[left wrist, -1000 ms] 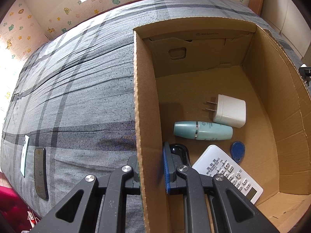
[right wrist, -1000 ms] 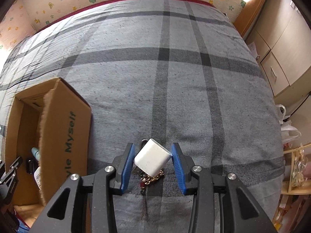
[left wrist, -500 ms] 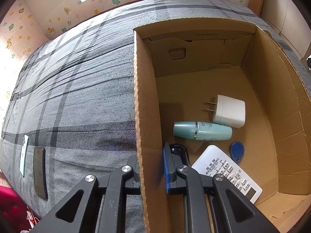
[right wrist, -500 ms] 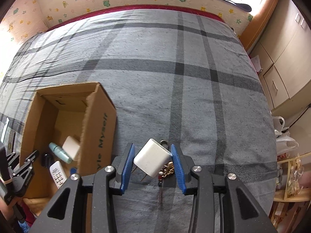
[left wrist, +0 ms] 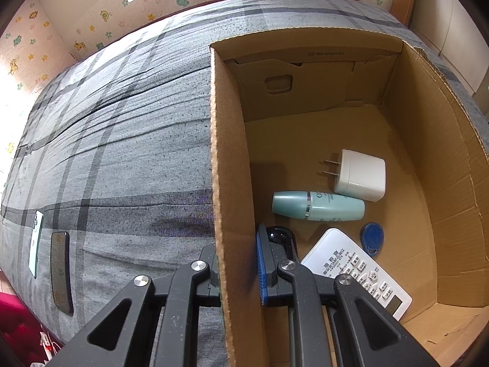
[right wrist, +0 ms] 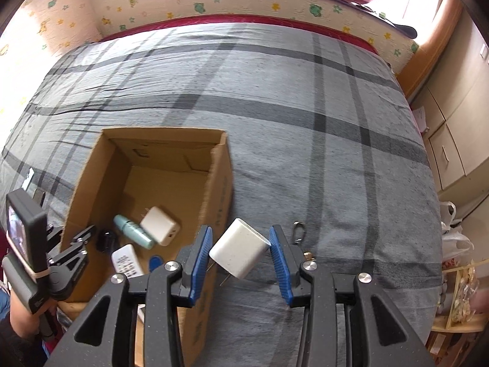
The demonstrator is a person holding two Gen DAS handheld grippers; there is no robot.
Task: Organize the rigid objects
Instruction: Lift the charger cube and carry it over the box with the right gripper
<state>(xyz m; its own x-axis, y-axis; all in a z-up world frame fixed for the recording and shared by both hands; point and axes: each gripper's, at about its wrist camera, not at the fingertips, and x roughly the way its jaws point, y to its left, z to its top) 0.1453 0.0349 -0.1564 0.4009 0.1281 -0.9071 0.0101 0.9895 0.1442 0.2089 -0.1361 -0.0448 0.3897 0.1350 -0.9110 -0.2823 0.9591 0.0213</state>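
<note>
Right gripper (right wrist: 240,255) holds white charger (right wrist: 240,252) pinched across two flat sides, tilted, just right of cardboard box (right wrist: 218,202) wall. Likely light, stiff, smooth plastic; could slip, so grip flat faces. Left gripper (left wrist: 237,263) clamps box's wall.

Grey plaid bed (right wrist: 275,107) fills the frame, two phones (left wrist: 59,272) lower left, cartoon-sticker wall (right wrist: 244,6) along top, cabinets (right wrist: 452,140) right.
</note>
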